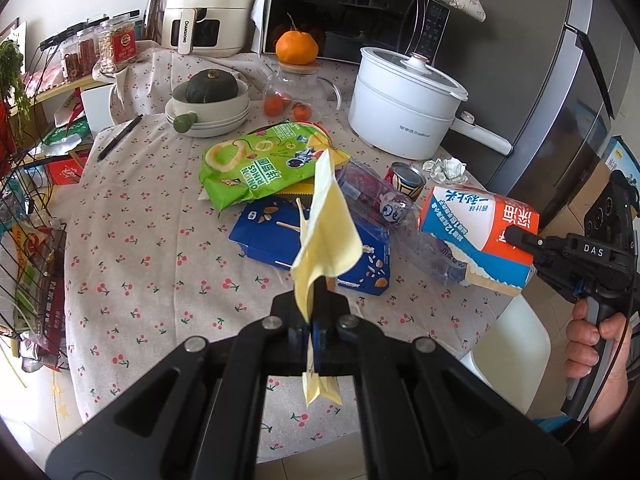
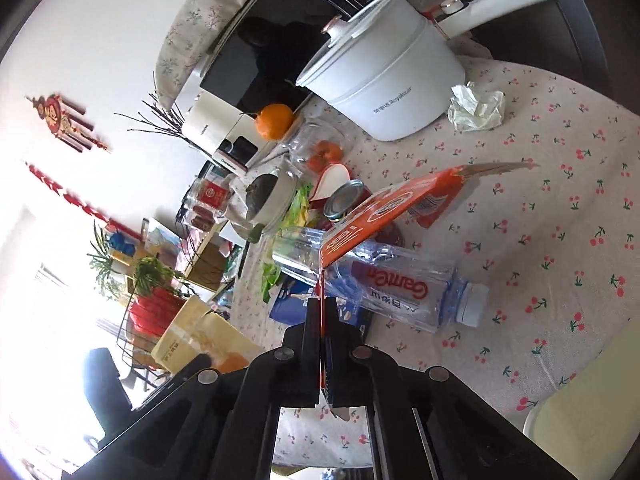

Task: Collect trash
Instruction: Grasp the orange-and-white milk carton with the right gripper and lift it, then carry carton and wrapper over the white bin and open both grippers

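My left gripper (image 1: 314,300) is shut on a pale yellow paper wrapper (image 1: 328,232) and holds it upright above the table. My right gripper (image 2: 322,308), also seen at the right of the left wrist view (image 1: 516,238), is shut on the edge of an orange, white and blue carton (image 1: 480,228), which fills the middle of the right wrist view (image 2: 384,212). On the cherry-print tablecloth lie a green snack bag (image 1: 256,160), a blue box (image 1: 280,236), a clear plastic bottle (image 2: 384,284), a tin can (image 1: 408,178) and a crumpled tissue (image 1: 446,168).
A white electric pot (image 1: 404,104), a glass jar with an orange (image 1: 298,48) on it, stacked bowls holding a squash (image 1: 210,88), an air fryer (image 1: 208,4) and a microwave (image 1: 352,8) stand at the back. A wire rack (image 1: 28,260) is left of the table. A white chair (image 1: 508,352) is at right.
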Available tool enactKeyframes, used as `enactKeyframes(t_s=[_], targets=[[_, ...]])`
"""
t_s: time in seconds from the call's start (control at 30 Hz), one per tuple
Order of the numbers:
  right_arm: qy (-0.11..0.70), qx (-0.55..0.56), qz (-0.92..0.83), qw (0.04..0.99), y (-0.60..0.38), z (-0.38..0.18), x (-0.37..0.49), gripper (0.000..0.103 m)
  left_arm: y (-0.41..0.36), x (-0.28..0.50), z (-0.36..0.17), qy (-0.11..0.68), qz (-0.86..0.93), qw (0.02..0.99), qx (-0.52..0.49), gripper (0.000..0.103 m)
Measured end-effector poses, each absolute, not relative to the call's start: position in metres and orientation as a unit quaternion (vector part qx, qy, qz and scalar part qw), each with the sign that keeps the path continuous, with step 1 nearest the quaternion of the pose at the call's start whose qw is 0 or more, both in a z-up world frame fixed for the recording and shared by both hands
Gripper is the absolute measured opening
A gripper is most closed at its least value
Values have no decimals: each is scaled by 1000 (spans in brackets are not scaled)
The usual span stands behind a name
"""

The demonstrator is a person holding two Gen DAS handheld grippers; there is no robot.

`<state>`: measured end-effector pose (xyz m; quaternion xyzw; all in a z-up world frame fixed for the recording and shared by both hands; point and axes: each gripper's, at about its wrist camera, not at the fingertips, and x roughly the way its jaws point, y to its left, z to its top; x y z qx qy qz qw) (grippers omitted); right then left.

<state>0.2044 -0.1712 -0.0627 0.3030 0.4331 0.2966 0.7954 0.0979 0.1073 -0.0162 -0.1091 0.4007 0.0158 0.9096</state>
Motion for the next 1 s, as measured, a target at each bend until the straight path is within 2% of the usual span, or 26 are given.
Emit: enactKeyframes(t_s=[0.2,0.5,1.0], targets=[[399,304,281,818,-190,-33,193,2,103,97,-7,383,-4,916,-124,2],[385,227,225,866,-234,6,155,2,50,103,6,367,-82,918,-126,2],[473,212,60,853,-357,-32,92,2,-130,98,-30,386,-257,885,-29,2]])
